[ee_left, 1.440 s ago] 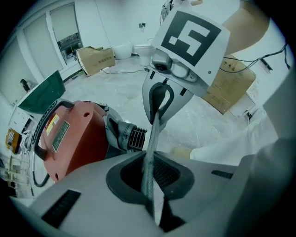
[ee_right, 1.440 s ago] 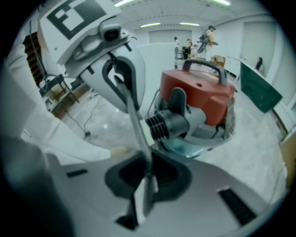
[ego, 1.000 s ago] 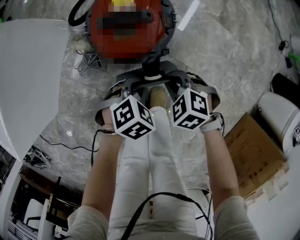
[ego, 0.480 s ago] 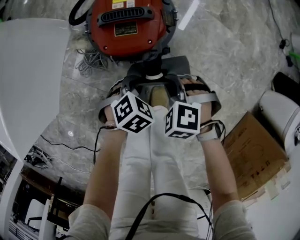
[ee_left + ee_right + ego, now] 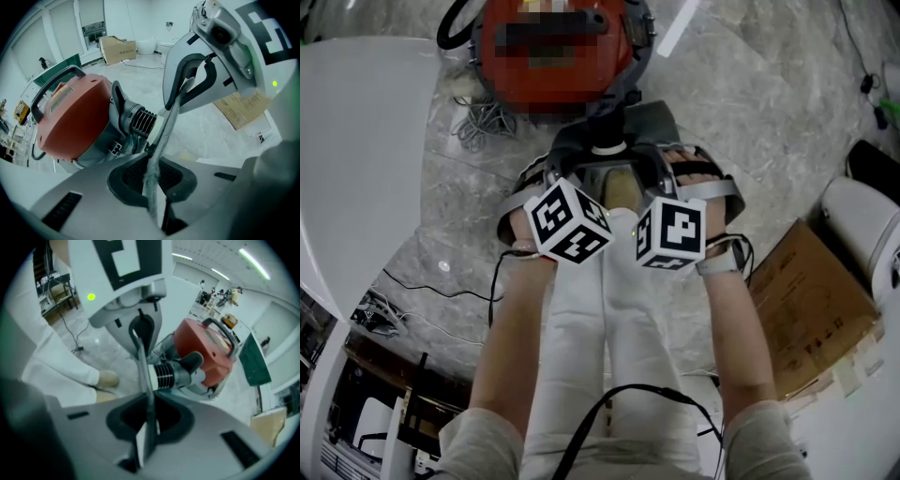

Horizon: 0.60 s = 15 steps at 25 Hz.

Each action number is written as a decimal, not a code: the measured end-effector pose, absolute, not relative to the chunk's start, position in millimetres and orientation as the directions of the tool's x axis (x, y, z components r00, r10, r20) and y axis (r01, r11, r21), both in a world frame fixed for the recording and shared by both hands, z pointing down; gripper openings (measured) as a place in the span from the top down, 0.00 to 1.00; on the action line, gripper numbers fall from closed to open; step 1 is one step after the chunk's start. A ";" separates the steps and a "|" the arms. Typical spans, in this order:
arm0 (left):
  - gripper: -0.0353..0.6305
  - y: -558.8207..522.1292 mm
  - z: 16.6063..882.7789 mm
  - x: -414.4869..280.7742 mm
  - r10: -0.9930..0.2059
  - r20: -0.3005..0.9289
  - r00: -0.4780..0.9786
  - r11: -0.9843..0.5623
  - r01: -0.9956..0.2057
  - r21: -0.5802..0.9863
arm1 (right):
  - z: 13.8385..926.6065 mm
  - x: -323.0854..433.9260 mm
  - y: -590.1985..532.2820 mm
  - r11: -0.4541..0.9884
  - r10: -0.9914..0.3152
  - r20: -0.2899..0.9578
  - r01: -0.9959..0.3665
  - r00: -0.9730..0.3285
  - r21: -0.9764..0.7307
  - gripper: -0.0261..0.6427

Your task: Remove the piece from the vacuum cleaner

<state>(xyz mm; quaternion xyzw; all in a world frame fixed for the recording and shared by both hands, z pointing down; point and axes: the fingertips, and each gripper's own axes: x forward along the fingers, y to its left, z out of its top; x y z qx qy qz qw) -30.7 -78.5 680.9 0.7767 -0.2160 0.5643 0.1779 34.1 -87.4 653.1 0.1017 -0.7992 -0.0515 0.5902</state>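
A red vacuum cleaner (image 5: 492,70) (image 5: 75,122) (image 5: 206,352) sits on the marble floor just beyond my hands, with its black ribbed hose end (image 5: 605,141) (image 5: 164,373) pointing toward me. A thin dark grey flat piece (image 5: 652,122) (image 5: 161,140) (image 5: 143,366) is stretched between the two grippers and looks edge-on in both gripper views. The left gripper (image 5: 555,173) (image 5: 152,187) is shut on one end of it. My right gripper (image 5: 664,171) (image 5: 147,423) is shut on the other end. Each gripper faces the other close up, above the hose end.
My white-trousered legs (image 5: 600,319) and shoes (image 5: 619,192) are right under the grippers. A tangle of cable (image 5: 483,122) lies left of the vacuum. A white tabletop (image 5: 356,141) fills the left, and a cardboard box (image 5: 797,300) and white appliance (image 5: 853,225) stand at the right.
The right gripper has rolled, showing a different cube face. Both hands have shifted slightly toward the vacuum, and the grey piece now shows beyond the grippers.
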 end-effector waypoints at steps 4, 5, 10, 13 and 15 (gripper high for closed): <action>0.88 -79.6 666.9 -28.8 -0.144 0.952 0.270 -0.858 -0.514 0.016 | 661.3 40.1 -87.6 0.966 -0.193 0.925 -0.229 -0.329 0.120 0.91; 0.88 -79.7 663.9 -27.5 -0.150 0.952 0.268 -0.862 -0.507 0.007 | 664.2 41.7 -87.2 0.962 -0.187 0.923 -0.254 -0.335 0.103 0.91; 0.88 -78.8 657.7 -23.5 -0.163 0.952 0.260 -0.870 -0.492 -0.014 | 673.8 44.8 -86.6 0.940 -0.169 0.916 -0.340 -0.365 0.038 0.91; 0.88 -79.1 657.2 -22.9 -0.170 0.951 0.259 -0.872 -0.489 -0.023 | 679.5 44.4 -86.5 0.933 -0.151 0.914 -0.361 -0.378 0.004 0.91; 0.88 -79.0 656.7 -22.6 -0.174 0.950 0.258 -0.871 -0.491 -0.026 | 682.7 43.7 -86.7 0.926 -0.135 0.910 -0.377 -0.393 -0.026 0.91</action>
